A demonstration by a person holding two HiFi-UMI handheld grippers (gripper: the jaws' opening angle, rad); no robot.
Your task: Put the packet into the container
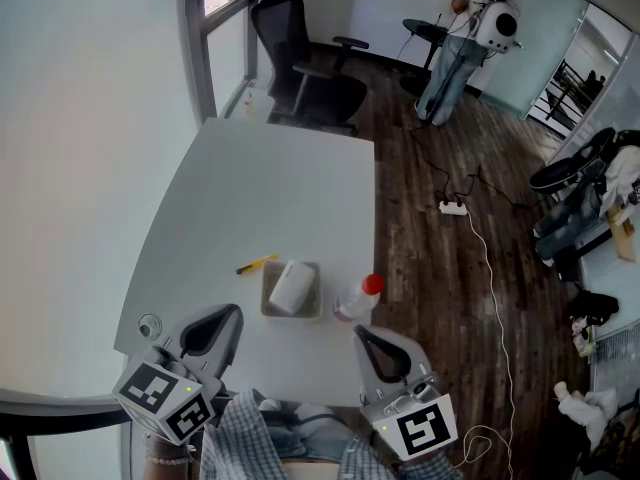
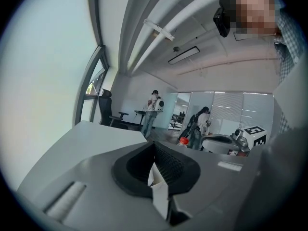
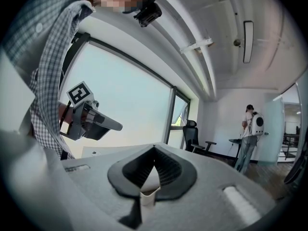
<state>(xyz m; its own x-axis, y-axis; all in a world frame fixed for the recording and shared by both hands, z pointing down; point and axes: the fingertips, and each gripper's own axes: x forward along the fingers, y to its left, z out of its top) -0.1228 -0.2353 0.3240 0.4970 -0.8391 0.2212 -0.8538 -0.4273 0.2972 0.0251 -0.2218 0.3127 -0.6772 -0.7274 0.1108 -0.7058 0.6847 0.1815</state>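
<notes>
Here's the desk (image 1: 260,188) from the head view, and the white packet (image 1: 292,286) sits inside the grey container (image 1: 314,308). By the look of it the placing step is done. Whether the packet lies flat or leans against one wall is hard to tell from up here.

The left gripper (image 1: 236,312) hangs over the near edge of the desk with its jaws pressed together at the tips and nothing between them. The right gripper (image 1: 360,332) is the same, jaws closed and empty, and its own view confirms it.

The container lies ahead of both, between their two tips. It is near the left gripper but apart from it, and a little further from the right. A bottle with a red cap (image 1: 358,299) stands just beside the container on the right gripper's side. A yellow pen (image 1: 256,264) lies at the container's far left corner.

I'd judge that little remains to do. If the packet needs settling, a gentle nudge from a closed tip would do it, keeping clear of that bottle.
</notes>
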